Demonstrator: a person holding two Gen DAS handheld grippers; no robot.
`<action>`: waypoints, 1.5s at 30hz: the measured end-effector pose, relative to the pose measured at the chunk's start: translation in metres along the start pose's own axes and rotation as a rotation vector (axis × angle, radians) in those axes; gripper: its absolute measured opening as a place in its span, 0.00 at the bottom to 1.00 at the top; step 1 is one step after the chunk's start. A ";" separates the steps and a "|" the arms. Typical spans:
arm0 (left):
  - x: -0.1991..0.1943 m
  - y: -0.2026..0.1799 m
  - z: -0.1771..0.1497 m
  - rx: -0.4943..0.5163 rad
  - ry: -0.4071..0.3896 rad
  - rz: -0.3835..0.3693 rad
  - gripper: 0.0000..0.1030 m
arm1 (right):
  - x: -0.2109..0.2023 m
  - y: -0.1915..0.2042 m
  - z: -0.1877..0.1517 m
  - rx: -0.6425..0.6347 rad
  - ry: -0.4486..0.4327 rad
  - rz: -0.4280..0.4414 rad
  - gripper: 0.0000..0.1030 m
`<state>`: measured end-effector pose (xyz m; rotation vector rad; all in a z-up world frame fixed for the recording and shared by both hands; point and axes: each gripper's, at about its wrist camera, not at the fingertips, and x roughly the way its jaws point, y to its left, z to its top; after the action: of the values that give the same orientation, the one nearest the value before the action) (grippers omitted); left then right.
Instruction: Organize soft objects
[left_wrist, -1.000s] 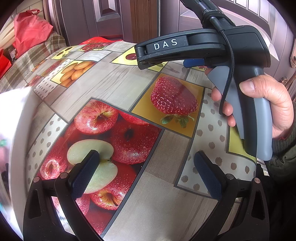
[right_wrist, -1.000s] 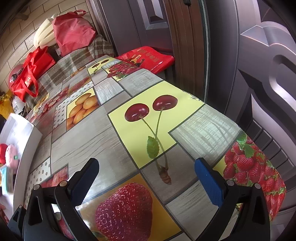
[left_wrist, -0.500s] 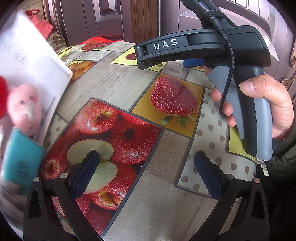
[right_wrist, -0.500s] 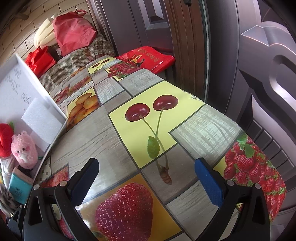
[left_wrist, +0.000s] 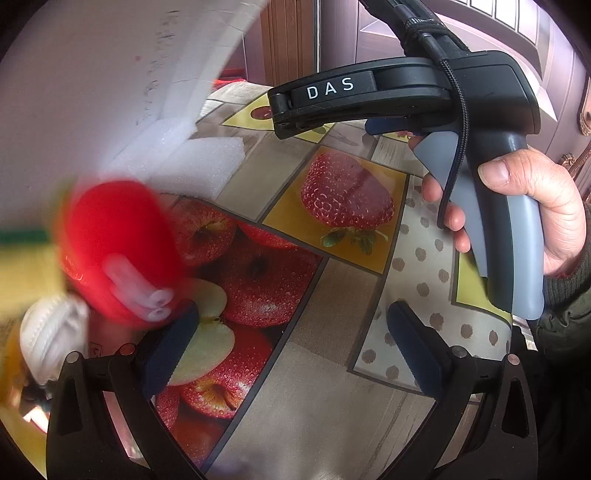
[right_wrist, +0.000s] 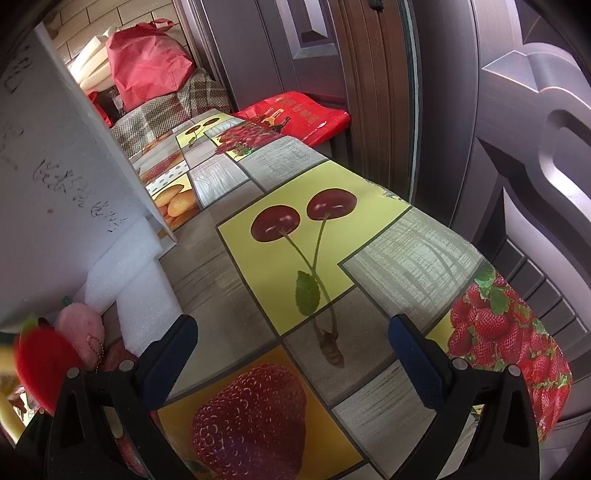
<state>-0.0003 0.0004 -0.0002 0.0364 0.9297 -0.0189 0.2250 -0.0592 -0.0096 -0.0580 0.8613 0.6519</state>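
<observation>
Fruit-printed oilcloth (left_wrist: 332, 369) covered the table beneath both grippers. Left gripper (left_wrist: 291, 343) was held released and empty, as was right gripper (right_wrist: 291, 354). A blurred red plush strawberry (left_wrist: 110, 240) was seen near the left gripper, at ten o'clock, clearly the nearer tool; its long axis could not be told.

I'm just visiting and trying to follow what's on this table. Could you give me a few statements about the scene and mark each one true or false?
1. Both grippers are open and hold nothing. True: the left gripper and the right gripper are both open and hold nothing.
2. The red plush toy is clamped in the left gripper. False: it is blurred, beside its left finger, not between the fingers.
3. A pink plush toy sits by white foam blocks. True.
4. The tablecloth is plain white. False: it is printed with fruit pictures.
</observation>
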 end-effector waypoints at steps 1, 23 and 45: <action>0.000 0.000 0.000 0.000 0.000 0.000 0.99 | 0.000 0.000 0.000 0.000 0.000 0.001 1.00; 0.000 -0.001 0.001 0.000 0.000 0.000 0.99 | -0.001 0.000 0.001 0.004 0.000 0.016 1.00; 0.000 0.000 0.001 0.000 0.000 0.000 0.99 | 0.000 0.000 0.001 0.006 0.001 0.021 1.00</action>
<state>0.0005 -0.0001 -0.0002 0.0360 0.9302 -0.0191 0.2254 -0.0586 -0.0084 -0.0442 0.8662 0.6686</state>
